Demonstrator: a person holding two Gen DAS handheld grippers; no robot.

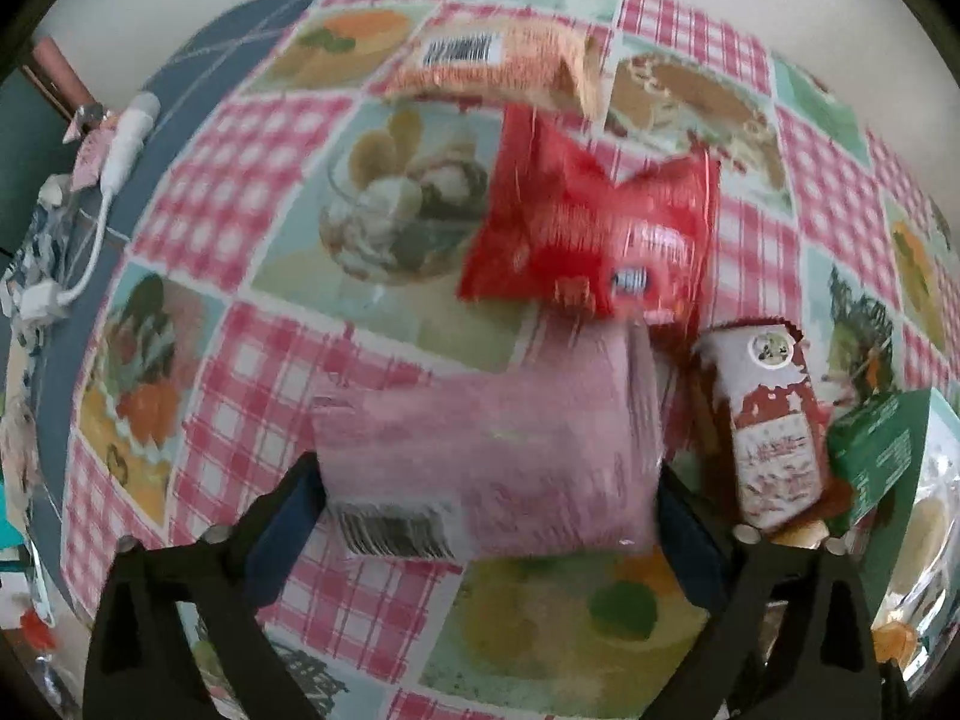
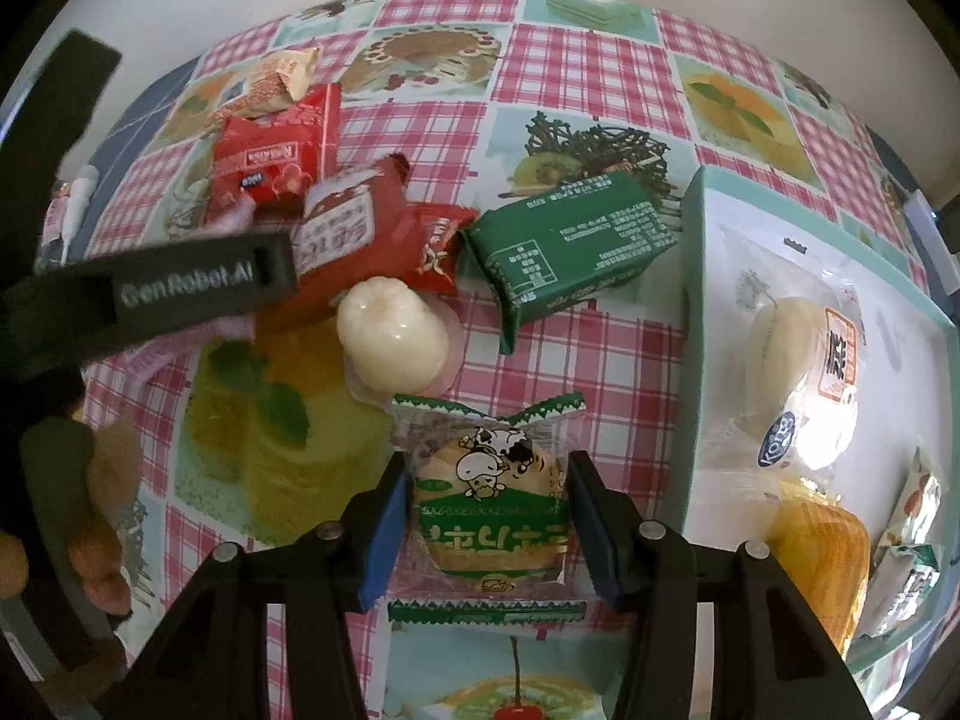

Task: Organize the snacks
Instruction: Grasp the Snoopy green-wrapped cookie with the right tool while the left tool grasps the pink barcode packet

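Left wrist view: left gripper [image 1: 489, 501] spread wide around pink snack packet [image 1: 492, 456] on checked tablecloth [image 1: 240, 180], pads flanking its ends, contact not clear through blur; barcode facing up. No earlier picture given. Right wrist view: right gripper [image 2: 489, 531] clamped on green-and-clear bun packet [image 2: 489, 504], blue pads pressing both sides, cartoon cow on wrapper. "GenRobot.AI" readable on black arm [image 2: 180, 288] of other gripper. "KOISS" on bun wrapper [image 2: 792, 372] inside teal tray [image 2: 696, 300]. Other print unreadable.
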